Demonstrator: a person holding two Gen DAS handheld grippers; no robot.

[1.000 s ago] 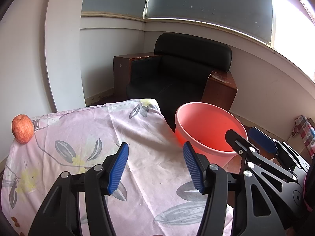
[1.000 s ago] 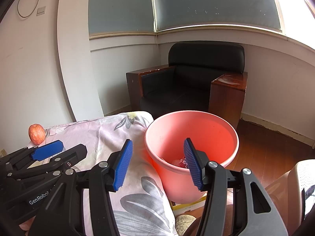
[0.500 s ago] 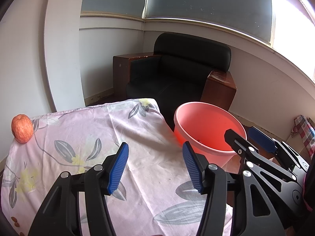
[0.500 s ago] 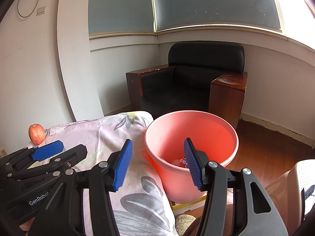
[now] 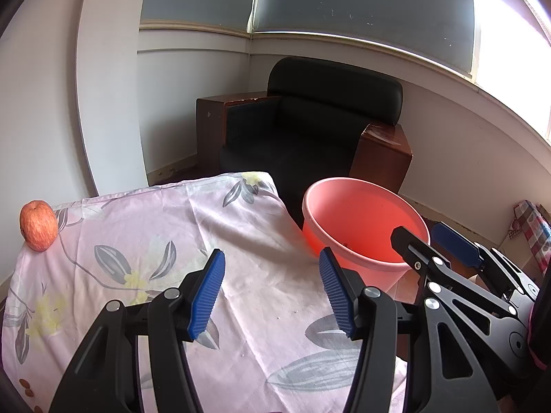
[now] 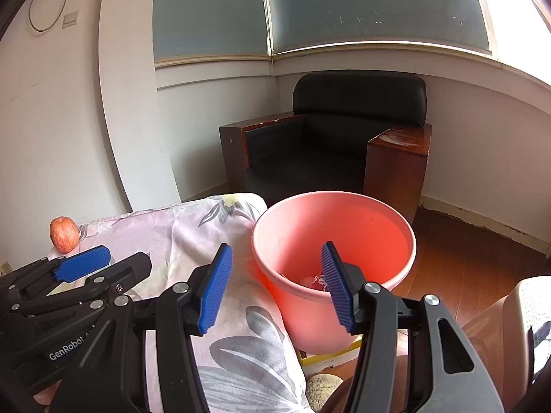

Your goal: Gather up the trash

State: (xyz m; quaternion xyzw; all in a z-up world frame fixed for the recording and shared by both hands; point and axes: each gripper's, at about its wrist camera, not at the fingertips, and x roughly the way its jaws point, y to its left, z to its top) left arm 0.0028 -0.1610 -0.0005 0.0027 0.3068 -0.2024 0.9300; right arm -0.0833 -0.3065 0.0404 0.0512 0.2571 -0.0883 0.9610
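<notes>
A pink plastic bucket [image 6: 372,237] stands on the floor by the table's right edge, with crumpled trash [image 6: 315,280] at its bottom. My right gripper [image 6: 273,287] hangs open at the bucket's near rim, nothing between its blue pads. In the left wrist view the same bucket [image 5: 361,216] is to the right, and my left gripper [image 5: 272,292] is open over the flowered cloth [image 5: 165,241] with nothing in it. The right gripper [image 5: 444,244] shows at that view's right edge, and the left gripper [image 6: 100,263] shows at the lower left of the right wrist view.
A red apple [image 5: 38,225] sits at the table's far left corner, and small brown bits [image 5: 26,383] lie at the near left edge. A black armchair [image 5: 310,130] with wooden sides stands behind the table. Wooden floor [image 6: 482,251] lies right of the bucket.
</notes>
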